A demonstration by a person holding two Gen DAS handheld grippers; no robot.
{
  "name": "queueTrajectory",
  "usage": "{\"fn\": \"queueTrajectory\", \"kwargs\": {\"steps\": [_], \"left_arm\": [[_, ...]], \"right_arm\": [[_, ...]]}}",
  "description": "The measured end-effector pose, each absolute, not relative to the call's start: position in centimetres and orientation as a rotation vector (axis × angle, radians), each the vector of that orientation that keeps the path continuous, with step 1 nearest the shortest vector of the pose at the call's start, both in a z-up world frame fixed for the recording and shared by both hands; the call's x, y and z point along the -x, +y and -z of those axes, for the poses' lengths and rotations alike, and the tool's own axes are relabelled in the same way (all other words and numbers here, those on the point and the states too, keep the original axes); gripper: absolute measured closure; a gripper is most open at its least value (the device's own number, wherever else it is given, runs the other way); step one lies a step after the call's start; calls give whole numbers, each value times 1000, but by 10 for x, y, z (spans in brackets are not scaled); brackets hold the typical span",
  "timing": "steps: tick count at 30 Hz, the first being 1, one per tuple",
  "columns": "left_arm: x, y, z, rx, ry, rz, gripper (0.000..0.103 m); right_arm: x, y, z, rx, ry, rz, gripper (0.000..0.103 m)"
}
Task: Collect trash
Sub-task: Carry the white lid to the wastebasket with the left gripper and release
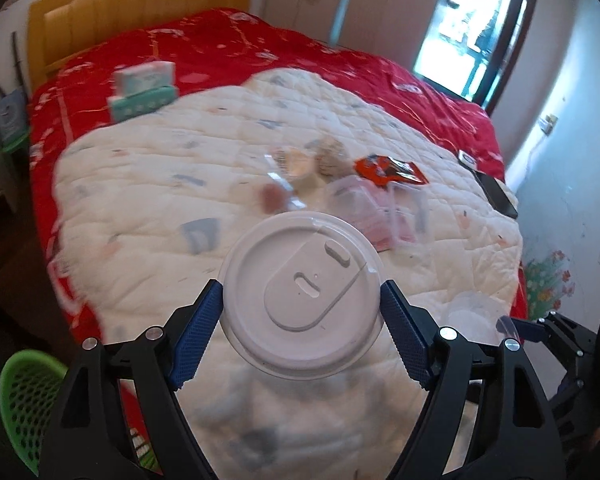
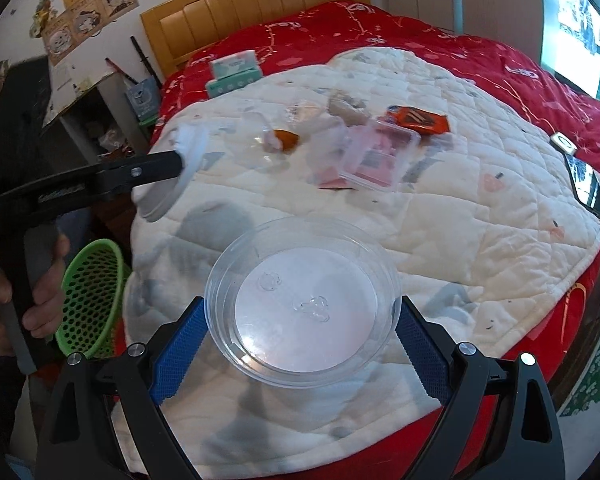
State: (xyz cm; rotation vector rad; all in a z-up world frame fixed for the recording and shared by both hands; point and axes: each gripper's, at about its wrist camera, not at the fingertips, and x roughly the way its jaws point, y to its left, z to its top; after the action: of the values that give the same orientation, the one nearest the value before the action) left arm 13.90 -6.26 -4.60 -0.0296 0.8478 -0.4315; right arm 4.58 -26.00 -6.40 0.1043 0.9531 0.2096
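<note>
With my left tongs clamping the white lid and my right tongs holding the clear lid, either thin rim could slip out short of the green basket beside the bed.

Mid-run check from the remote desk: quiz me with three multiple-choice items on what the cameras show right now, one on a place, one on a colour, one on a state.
1. Where does the mesh basket sit?
A. on the quilt
B. beside the bed, low on the left
C. against the headboard

2. What colour is the snack wrapper on the white quilt?
A. orange-red
B. blue
C. green

3. What is the left gripper doing?
A. open and empty
B. shut on the white lid
C. shut on the phone

Answers:
1 B, the green basket shows below the quilt's edge in both views.
2 A, it lies orange-red among the clear plastic boxes.
3 B, both blue pads press the lid's rim; the right gripper likewise grips the clear lid.
</note>
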Motion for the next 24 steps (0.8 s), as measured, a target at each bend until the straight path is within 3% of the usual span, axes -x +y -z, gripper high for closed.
{"fn": "queueTrajectory", "kwargs": {"steps": [14,24], "left_arm": [[-78,88,40,103,807,103,25],[-52,186,97,188,920,-103,25]], "right_arm": [[-46,-188,47,-50,925,-347,14],[-50,-139,48,-12,937,-432,14]]}}
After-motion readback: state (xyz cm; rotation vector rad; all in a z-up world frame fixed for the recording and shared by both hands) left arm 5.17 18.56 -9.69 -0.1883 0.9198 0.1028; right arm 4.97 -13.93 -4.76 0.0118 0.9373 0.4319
